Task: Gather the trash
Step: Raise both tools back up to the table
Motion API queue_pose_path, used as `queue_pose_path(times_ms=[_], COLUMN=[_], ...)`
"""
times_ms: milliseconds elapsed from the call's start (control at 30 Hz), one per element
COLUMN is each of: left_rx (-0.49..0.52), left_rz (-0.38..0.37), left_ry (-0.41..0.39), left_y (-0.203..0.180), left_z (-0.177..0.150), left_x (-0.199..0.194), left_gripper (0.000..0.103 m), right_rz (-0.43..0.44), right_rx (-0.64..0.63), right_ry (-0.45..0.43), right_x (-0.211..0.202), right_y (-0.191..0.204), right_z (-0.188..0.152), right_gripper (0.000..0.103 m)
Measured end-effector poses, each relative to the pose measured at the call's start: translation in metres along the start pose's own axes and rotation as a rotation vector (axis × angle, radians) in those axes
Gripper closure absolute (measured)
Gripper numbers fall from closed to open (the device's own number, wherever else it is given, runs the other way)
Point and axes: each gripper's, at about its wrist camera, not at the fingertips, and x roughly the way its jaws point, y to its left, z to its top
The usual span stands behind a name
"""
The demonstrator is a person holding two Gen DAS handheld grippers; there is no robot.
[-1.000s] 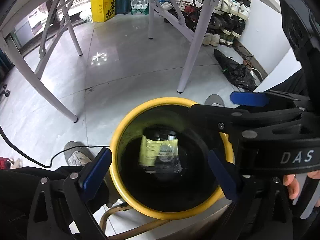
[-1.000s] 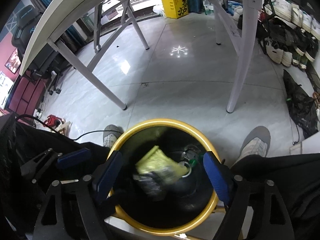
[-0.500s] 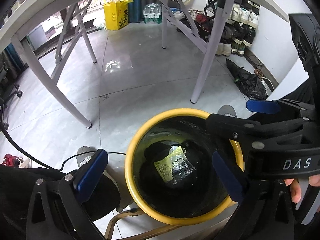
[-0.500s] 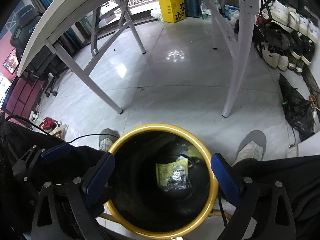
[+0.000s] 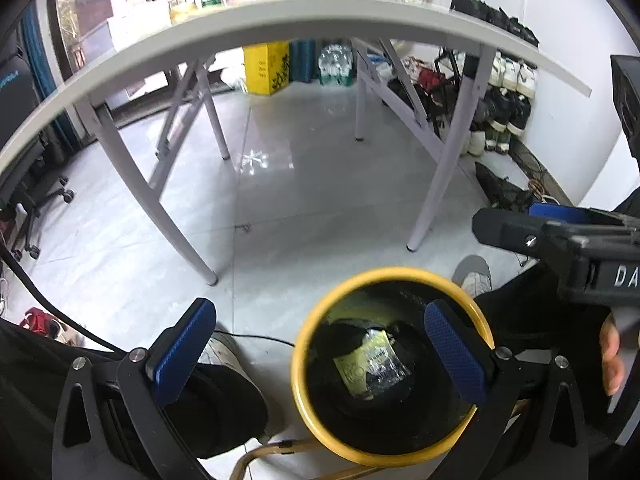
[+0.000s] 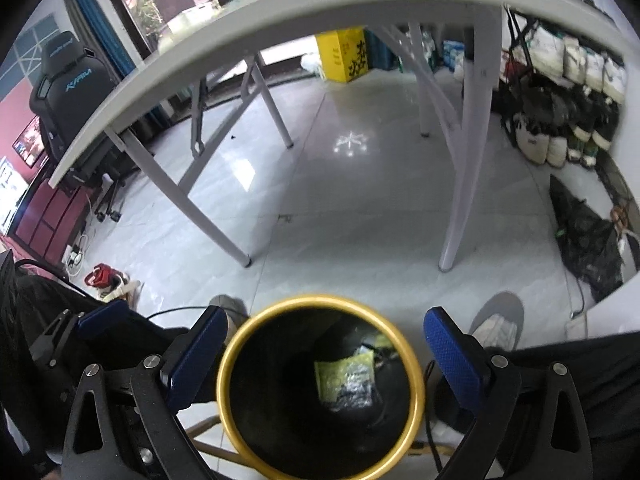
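The left gripper (image 5: 320,354) hangs with its blue-padded fingers spread wide and nothing between them; its right finger overlaps the rim of the bin (image 5: 304,344). The right gripper (image 6: 324,354) is likewise wide open and empty, straddling the bin (image 6: 320,302) from above. In the left wrist view the right gripper's body crosses the right edge, with white letters "DA" on its black housing.

The bin is round, yellow-rimmed and black inside, standing on the grey tiled floor (image 5: 320,200) between the person's two grey shoes. At its bottom lies a yellow-green and silver wrapper (image 5: 370,364), seen also in the right wrist view (image 6: 346,376); it carries print that is too small to read.

Beyond the bin a white bench (image 6: 280,36) on slanted legs arches across both views. Behind its left end stands a dark gaming chair (image 6: 68,80) with blue lettering I cannot read surely. Farther back, a yellow box (image 6: 348,58) with black Chinese characters sits on the floor, and shoes fill a rack (image 6: 568,92) along the right wall.
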Motion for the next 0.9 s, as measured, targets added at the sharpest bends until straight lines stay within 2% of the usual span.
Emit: queue_pose_path(times_ms=[233,633,800,900], left_rx=[-0.012,-0.08,-0.102,-0.108], left_rz=[0.018,0.071,0.089,0.071], left_ry=[-0.075,-0.243,-0.293,-0.3], left_y=[0.013,0.057,0.072,0.08], left_z=[0.014,0.077,0.101,0.112], left_x=[-0.018,-0.062,-0.074,-0.077], left_gripper=[0.001,0.001,0.001,0.001], right_rz=[0.018,-0.005,0.003,-0.005], right_rx=[-0.047,-0.173,-0.207,-0.227], right_ry=[-0.077,-0.284,-0.345,-0.356], right_x=[-0.028,-0.091,-0.11,-0.114], right_y=[0.01,0.037,0.046,0.045], right_z=[0.03,0.119,0.159,0.175], right_gripper=[0.003,0.001,0.0,0.0])
